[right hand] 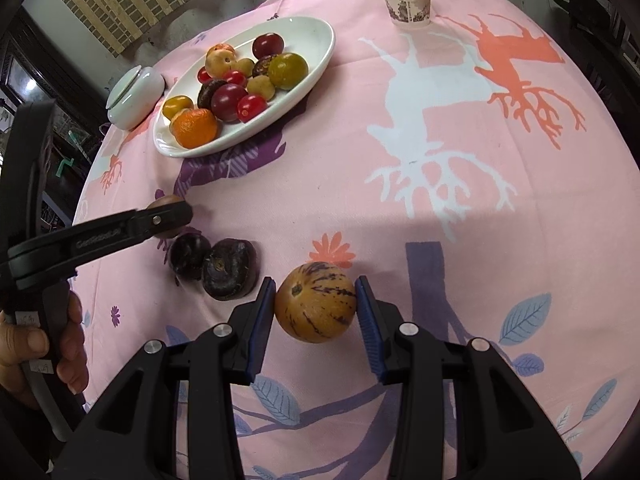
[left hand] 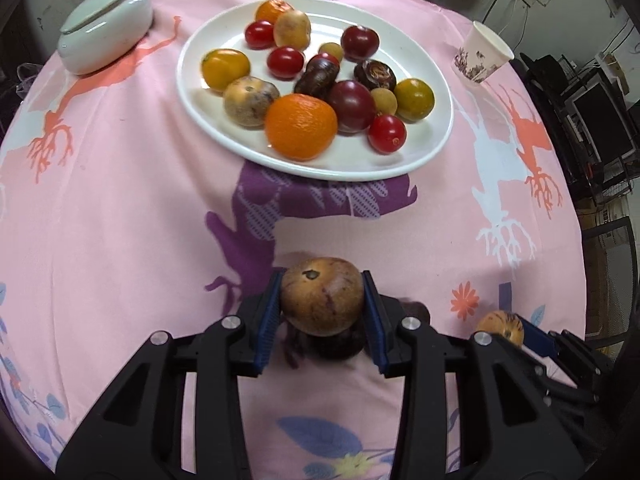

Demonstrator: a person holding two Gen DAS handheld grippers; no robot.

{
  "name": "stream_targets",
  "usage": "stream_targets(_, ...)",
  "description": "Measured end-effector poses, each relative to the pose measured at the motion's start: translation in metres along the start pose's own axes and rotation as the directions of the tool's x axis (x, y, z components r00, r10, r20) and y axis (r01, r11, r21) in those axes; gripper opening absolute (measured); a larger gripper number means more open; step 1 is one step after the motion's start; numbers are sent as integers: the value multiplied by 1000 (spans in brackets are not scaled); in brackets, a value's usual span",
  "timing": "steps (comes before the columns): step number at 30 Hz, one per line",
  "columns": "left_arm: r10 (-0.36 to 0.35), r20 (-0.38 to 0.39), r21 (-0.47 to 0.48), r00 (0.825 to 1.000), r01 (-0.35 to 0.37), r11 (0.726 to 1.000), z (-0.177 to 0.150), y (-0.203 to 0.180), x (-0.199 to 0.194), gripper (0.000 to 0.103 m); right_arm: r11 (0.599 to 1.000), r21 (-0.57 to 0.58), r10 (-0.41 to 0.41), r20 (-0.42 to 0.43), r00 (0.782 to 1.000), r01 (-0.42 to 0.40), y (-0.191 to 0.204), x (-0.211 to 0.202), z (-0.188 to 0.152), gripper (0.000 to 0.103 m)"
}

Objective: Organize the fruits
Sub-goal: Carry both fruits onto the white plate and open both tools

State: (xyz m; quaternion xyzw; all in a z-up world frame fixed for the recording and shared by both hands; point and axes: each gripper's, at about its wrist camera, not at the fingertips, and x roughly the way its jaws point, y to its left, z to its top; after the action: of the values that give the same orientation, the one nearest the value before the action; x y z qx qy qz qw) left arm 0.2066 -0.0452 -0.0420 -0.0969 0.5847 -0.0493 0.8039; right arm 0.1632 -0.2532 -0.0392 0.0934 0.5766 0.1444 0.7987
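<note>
Gripping a brown mottled fruit (left hand: 322, 296) between its blue pads, the left gripper (left hand: 323, 312) hovers above two dark purple fruits (right hand: 212, 266) lying on the pink tablecloth (right hand: 400, 200). Right gripper (right hand: 316, 308): jaws around a striped orange-brown fruit (right hand: 315, 307), left pad touching, right pad just apart. Beyond stand a white plate (left hand: 400, 160) heaped with fruit, a lidded white bowl (left hand: 106, 26) and a paper cup (left hand: 482, 54).
</note>
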Motion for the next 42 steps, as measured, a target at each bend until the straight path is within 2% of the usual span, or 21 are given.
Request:
stream_targets(10, -14, 17, -77, 1000, 16, 997, -26, 46, -39, 39, 999, -31, 15, 39, 999, -14, 15, -17, 9, 41)
stream_targets(21, -49, 50, -60, 998, 52, 997, -18, 45, -58, 39, 994, -98, 51, 101, 994, -41, 42, -32, 43, 41)
stream_targets(24, -50, 68, -42, 996, 53, 998, -4, 41, -61, 39, 992, -118, 57, 126, 990, -42, 49, -35, 58, 41)
stream_targets(32, -46, 153, 15, 987, 44, 999, 59, 24, -65, 39, 987, -141, 100, 195, 976, -73, 64, -34, 113, 41)
stream_targets(37, -48, 156, 3, 987, 48, 999, 92, 22, -48, 39, 989, -124, 111, 218, 970, -86, 67, -21, 146, 41)
stream_targets(42, -24, 133, -18, 991, 27, 999, 112, 23, -23, 42, 989, -95, 127, 199, 972, -110, 65, 6, 167, 43)
